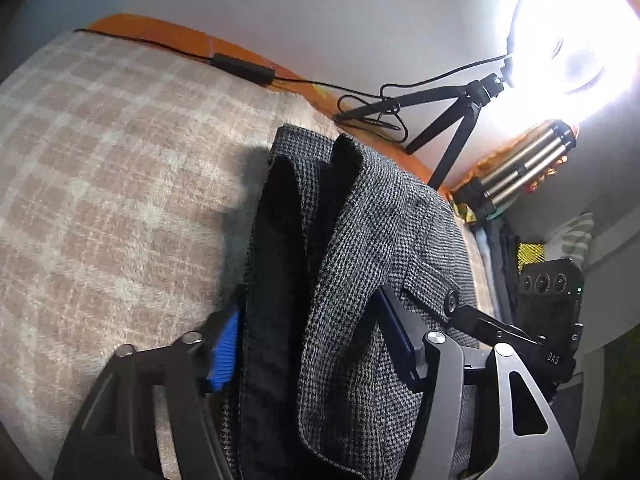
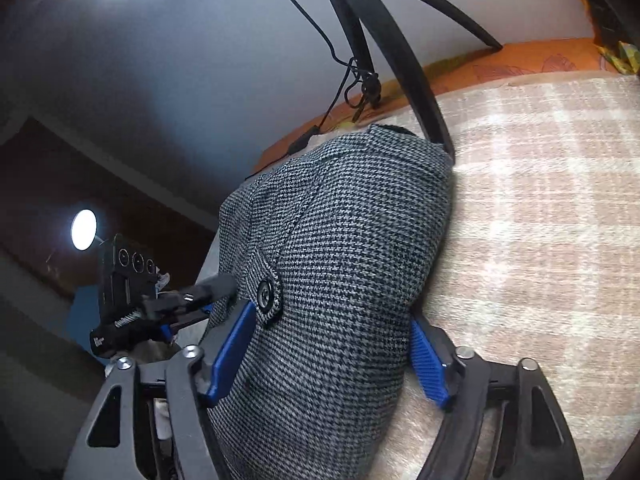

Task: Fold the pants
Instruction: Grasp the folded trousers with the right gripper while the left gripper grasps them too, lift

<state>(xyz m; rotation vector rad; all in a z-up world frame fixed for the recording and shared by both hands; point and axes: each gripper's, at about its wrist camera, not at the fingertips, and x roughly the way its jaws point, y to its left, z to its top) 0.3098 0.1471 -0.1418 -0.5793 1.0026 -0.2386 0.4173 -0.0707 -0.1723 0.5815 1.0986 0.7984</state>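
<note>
Because it fills most of both views, the checked blanket (image 1: 100,184) comes first: it covers the bed, and an orange sheet (image 1: 168,32) shows along its far edge. On the blanket, near that edge and beside the legs of a black tripod (image 1: 448,128), lies the pants (image 2: 352,248), a grey houndstooth pair gathered into a thick, uneven bundle. Its dark lining is turned outward on one side, as the left wrist view shows. A buttoned tab (image 2: 266,292) sits on the near part of the cloth.

Each tool has the bundle between its fingers. The left gripper (image 1: 312,348) stands with its blue pads on either side of several layers, and the right gripper (image 2: 332,352) does the same; both are spread rather wide, and whether the pads press the cloth or only frame it, I cannot tell.

I judge that a fold is in progress, with the doubled cloth being carried over. The next move probably calls for laying the bundle flat, with both ends kept level, so that the edges meet and no lining shows.
</note>
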